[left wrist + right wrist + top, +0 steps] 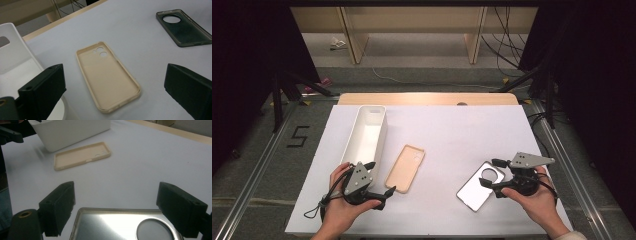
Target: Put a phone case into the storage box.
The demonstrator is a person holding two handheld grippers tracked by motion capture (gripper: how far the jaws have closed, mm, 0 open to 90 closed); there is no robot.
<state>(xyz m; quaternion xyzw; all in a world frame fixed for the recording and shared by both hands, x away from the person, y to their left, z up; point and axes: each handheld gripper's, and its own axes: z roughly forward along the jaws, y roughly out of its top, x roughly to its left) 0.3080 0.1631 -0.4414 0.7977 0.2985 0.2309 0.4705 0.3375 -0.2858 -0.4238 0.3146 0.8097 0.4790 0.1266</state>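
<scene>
A beige phone case lies hollow side up on the white table, just right of a long white bin. My left gripper is open at the case's near end, its jaws standing wide on either side of the beige case without touching it. A translucent grey phone case with a round camera hole lies at the right. My right gripper hangs open over its right edge. In the right gripper view the grey case sits low between the spread jaws, untouched.
The white bin stands lengthwise along the table's left side, with nothing visible inside it. The grey case also shows far right in the left gripper view. A wooden strip borders the table's far edge; floor and cables lie beyond.
</scene>
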